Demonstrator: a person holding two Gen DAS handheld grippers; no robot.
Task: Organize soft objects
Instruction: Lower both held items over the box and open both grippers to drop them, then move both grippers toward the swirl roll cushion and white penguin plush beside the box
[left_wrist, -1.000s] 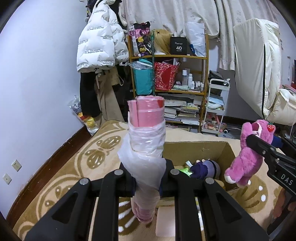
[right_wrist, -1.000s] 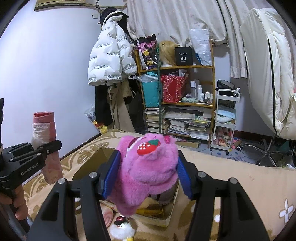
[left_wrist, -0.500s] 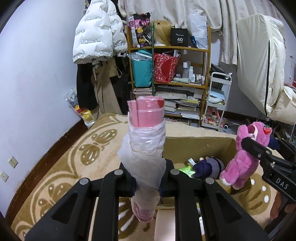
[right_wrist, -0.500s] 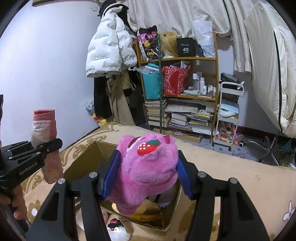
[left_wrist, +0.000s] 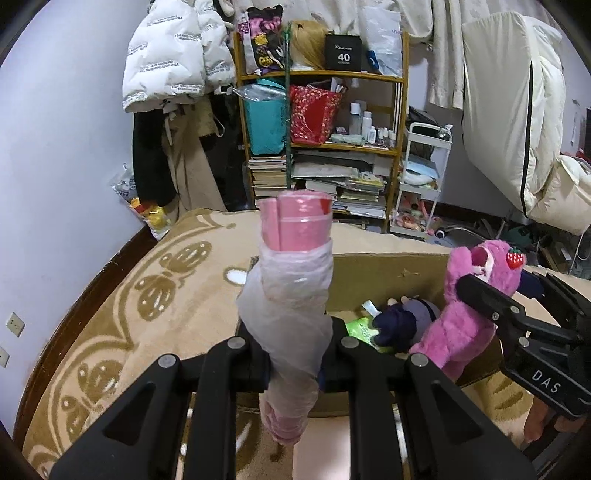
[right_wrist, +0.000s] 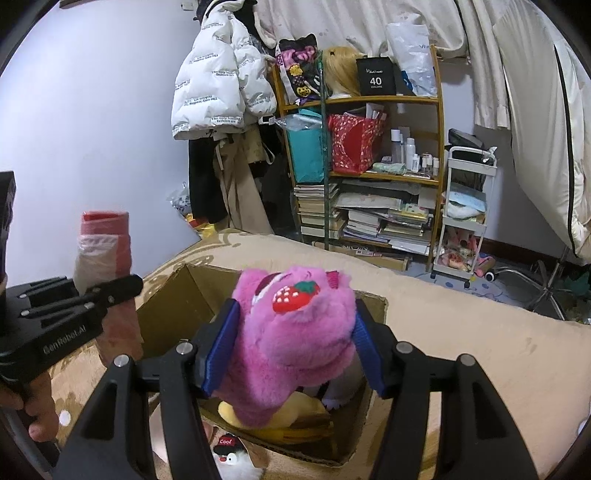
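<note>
Beige patterned carpet (left_wrist: 110, 295) carries an open cardboard box (right_wrist: 166, 295), above which the right gripper (right_wrist: 295, 347) clamps a pink plush bear (right_wrist: 291, 339) while the left gripper (left_wrist: 295, 354) squeezes an upright plastic-wrapped pink roll (left_wrist: 295, 280) beside it.

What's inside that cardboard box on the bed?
Inside the cardboard box lie a dark navy plush, a green packet and something yellow. The pink strawberry bear, clamped in the right gripper, hangs over the opening and hides the rest.
</note>
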